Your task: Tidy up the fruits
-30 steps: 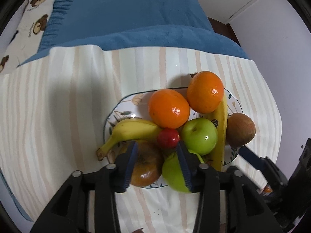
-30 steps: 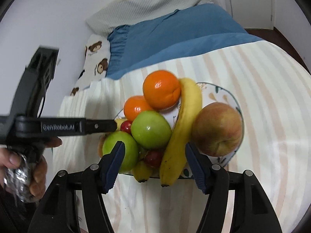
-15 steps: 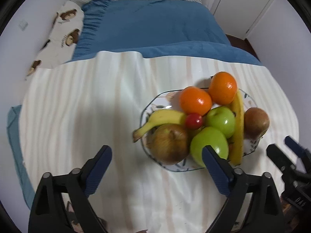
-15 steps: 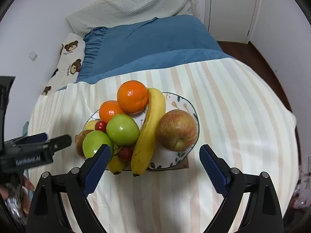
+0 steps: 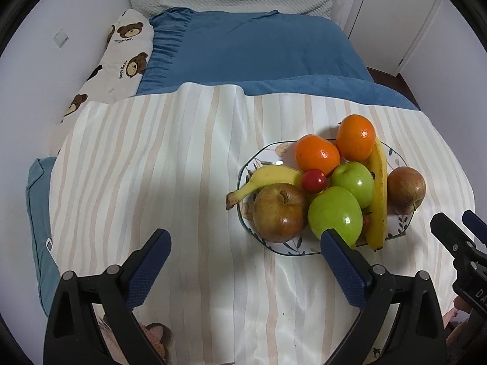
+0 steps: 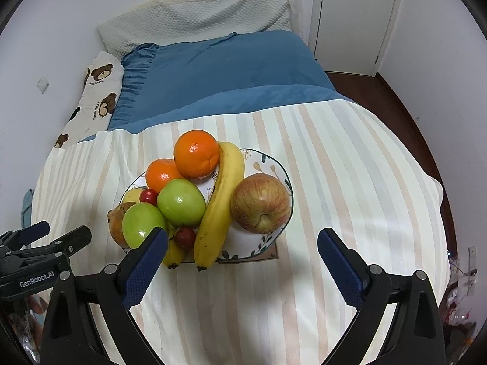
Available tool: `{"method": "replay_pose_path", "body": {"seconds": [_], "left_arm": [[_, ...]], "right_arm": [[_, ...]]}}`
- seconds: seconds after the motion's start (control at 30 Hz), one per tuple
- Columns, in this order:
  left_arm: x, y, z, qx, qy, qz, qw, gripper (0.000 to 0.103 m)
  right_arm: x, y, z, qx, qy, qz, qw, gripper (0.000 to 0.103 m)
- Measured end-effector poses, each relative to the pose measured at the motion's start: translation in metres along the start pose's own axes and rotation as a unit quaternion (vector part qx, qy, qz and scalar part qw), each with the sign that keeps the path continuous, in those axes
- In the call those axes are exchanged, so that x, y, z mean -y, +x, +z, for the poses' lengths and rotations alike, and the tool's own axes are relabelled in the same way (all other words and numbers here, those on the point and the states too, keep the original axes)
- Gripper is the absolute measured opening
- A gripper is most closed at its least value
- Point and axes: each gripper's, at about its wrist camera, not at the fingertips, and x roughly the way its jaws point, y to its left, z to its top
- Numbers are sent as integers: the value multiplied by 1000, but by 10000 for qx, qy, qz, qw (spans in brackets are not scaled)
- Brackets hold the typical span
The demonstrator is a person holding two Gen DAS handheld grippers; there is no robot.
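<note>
Striped cloth point(image 5: 182, 182) around the plate point(image 6: 274, 164) of fruit point(image 6: 181, 202), blue bedding point(image 6: 219, 70) behind. Your left gripper point(image 5: 243, 241) and right gripper point(image 6: 242, 241) hover short of it, jaws wide, holding nothing.

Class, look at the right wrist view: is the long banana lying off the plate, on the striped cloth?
No. The long banana lies on the plate, between the green apple and the red apple.

striped cloth point(image 5: 182, 164), blue blanket point(image 5: 252, 48), bear pillow point(image 5: 121, 51)
</note>
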Motion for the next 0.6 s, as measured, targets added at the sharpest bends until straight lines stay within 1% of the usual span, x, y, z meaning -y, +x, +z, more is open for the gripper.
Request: {"method": "replay_pose_path", "body": {"seconds": [0.13, 0.3, 0.4, 0.6], "left_arm": [[2, -18, -2, 165, 22, 32, 9999, 101], [6, -52, -14, 427, 51, 72, 9990, 101], [9, -78, -27, 596, 67, 58, 9982, 101], [11, -135, -67, 927, 43, 37, 9957, 101]], "right_arm": [[1, -13, -1, 76, 16, 14, 10000, 101], [1, -45, -5, 258, 5, 69, 9996, 101], [1, -74, -15, 428, -14, 116, 9990, 101], [7, -146, -48, 836, -30, 198, 9963, 101]]}}
